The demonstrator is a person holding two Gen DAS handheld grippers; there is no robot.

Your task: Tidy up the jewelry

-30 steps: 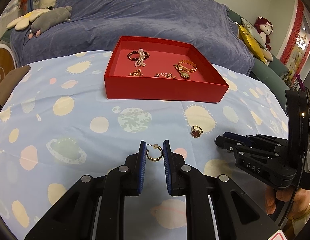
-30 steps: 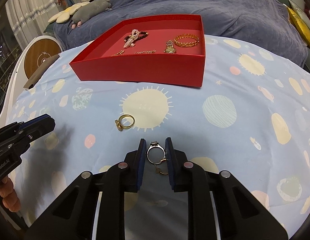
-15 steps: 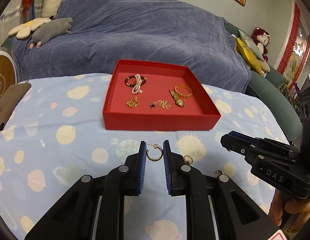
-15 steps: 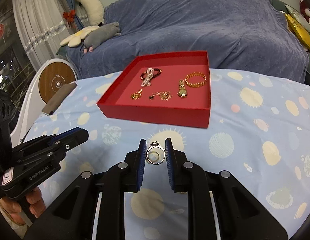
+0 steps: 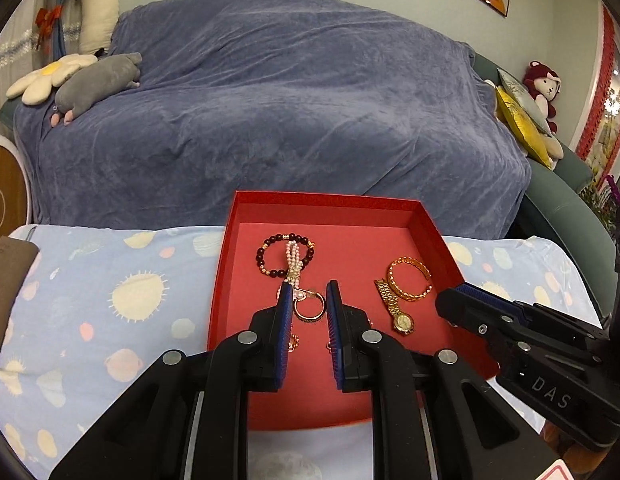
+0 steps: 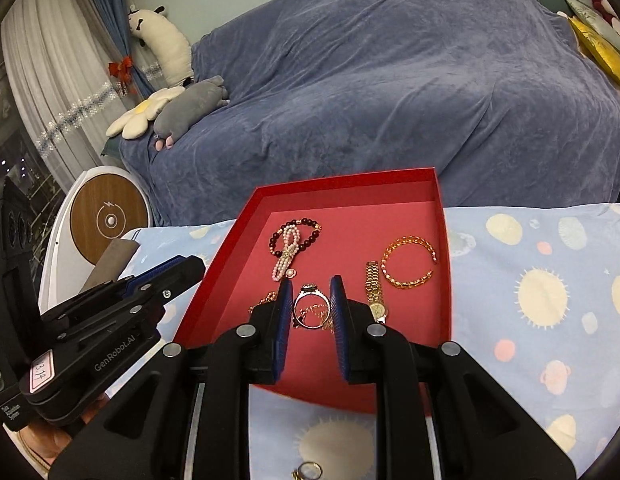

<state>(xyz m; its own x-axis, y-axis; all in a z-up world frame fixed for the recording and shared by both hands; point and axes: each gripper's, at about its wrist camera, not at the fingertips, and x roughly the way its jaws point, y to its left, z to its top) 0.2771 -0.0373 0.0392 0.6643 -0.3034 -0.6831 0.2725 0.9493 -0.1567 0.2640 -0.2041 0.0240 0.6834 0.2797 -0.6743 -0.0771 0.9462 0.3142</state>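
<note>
Carrying both pieces over the red tray (image 5: 430, 232) | left gripper (image 5: 309, 306) pinches a gold hoop earring (image 5: 310, 309), right gripper (image 6: 311, 308) a stone-set ring (image 6: 311, 307) | tray already holds bead bracelet (image 5: 284, 254), bangle (image 5: 410, 284), watch (image 5: 396, 308) | left: release both; another ring (image 6: 308, 471) lies on the cloth in front of the tray.

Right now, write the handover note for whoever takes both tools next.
Left tool: shut on a gold hoop earring, over the red tray.
Right tool: shut on a silver stone ring, also over the tray.
In the tray: bead bracelet, pearl strand, gold bangle, gold watch, small chain pieces partly hidden.
Left to do: release both pieces into the tray, then fetch the gold ring lying on the tablecloth near the tray.
</note>
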